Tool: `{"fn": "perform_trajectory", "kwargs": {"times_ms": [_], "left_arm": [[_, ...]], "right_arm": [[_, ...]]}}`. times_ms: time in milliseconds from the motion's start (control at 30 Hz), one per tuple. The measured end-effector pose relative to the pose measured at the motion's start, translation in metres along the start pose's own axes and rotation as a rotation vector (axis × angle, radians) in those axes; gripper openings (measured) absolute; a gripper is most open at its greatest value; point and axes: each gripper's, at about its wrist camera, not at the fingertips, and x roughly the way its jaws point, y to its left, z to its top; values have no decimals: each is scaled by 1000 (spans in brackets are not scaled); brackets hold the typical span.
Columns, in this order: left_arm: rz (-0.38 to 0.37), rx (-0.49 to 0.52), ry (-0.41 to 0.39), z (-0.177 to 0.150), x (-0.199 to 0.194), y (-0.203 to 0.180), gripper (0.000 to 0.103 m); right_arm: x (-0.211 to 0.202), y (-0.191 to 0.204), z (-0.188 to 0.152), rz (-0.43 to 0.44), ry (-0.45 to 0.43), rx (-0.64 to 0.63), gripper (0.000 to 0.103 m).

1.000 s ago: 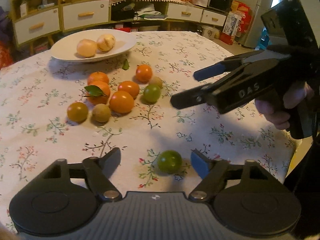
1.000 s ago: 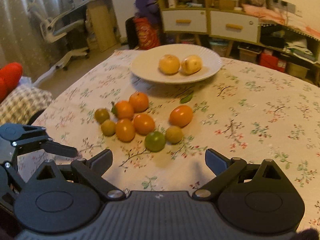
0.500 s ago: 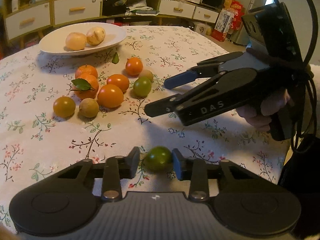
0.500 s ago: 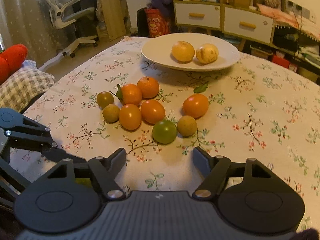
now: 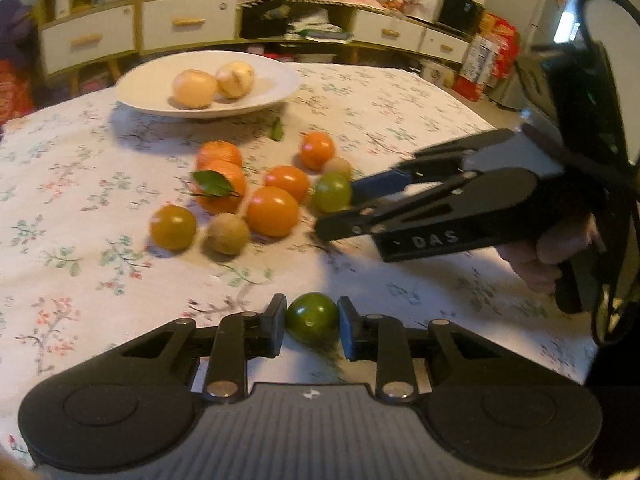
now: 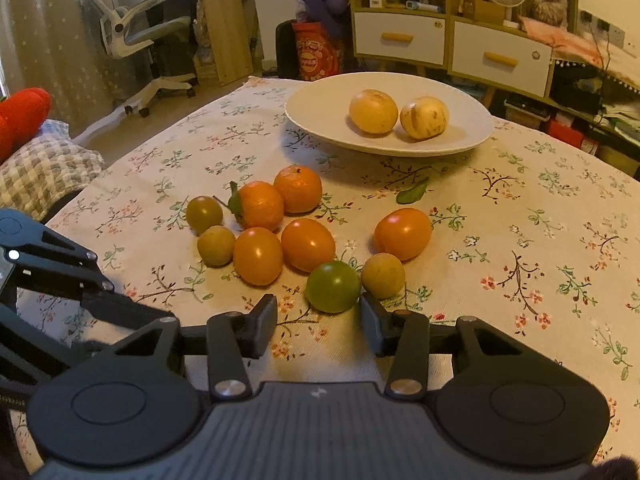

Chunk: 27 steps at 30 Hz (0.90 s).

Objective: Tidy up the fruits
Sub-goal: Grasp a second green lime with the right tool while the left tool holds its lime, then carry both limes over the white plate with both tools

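Left wrist view: the left gripper [image 5: 312,326] had its jaws pinched on a dark green tomato [image 5: 313,323], one pad touching each side of the fruit, above the near part of the floral tablecloth [image 5: 72,264]; whether the fruit rested on the cloth could not be told. Farther back lay a loose cluster of fruit: two tangerines, one bearing a leaf [image 5: 213,184], three orange tomatoes, one yellow-green tomato [image 5: 173,227] and two small tan fruits. A paler green tomato [image 5: 332,197] sat at the cluster's right edge, touching or just beside the fingertips of the right gripper [image 5: 340,212], which reached in from the right. A white plate [image 5: 148,84] behind the cluster held two pale yellow fruits [image 5: 194,89] side by side and touching.

Right wrist view: the right gripper [image 6: 318,322] had its jaws spread, flanking the pale green tomato [image 6: 333,286] without closing on it; the right finger stood just beside the fruit, the left finger apart from it. A small tan fruit [image 6: 383,275] touched the tomato's right side, and an orange tomato [image 6: 403,233] lay beyond it. A loose green leaf [image 6: 412,193] lay on the cloth between the cluster and the plate [image 6: 320,112]. The left gripper's linkage [image 6: 60,280] showed at the left edge. Drawers and an office chair [image 6: 136,32] stood behind the table.
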Motion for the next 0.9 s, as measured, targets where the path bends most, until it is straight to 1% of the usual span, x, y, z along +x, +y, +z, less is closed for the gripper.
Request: {"fn": "perform_trajectory", "kwargs": {"times_ms": [133, 267, 333, 400, 467, 633, 733, 900], "left_arm": [[53, -38, -17, 3, 1, 10, 9], [87, -52, -34, 4, 1, 16, 9], [90, -56, -36, 3, -1, 17, 10], [93, -52, -32, 3, -3, 16, 12], [91, -48, -27, 3, -3, 15, 14], [91, -47, -17, 2, -2, 13, 14], [84, -42, -12, 3, -2, 12, 10], [79, -58, -6, 5, -4, 14, 9]], "right_arm": [[3, -1, 2, -17, -8, 9, 41], [6, 0, 4, -37, -15, 4, 40], [6, 0, 4, -46, -18, 4, 36], [6, -1, 4, -52, -18, 1, 30], [5, -2, 3, -55, -17, -3, 27], [3, -3, 1, -67, -17, -18, 27], [2, -2, 2, -73, -12, -22, 27], [-1, -3, 5, -76, -8, -12, 27]]}}
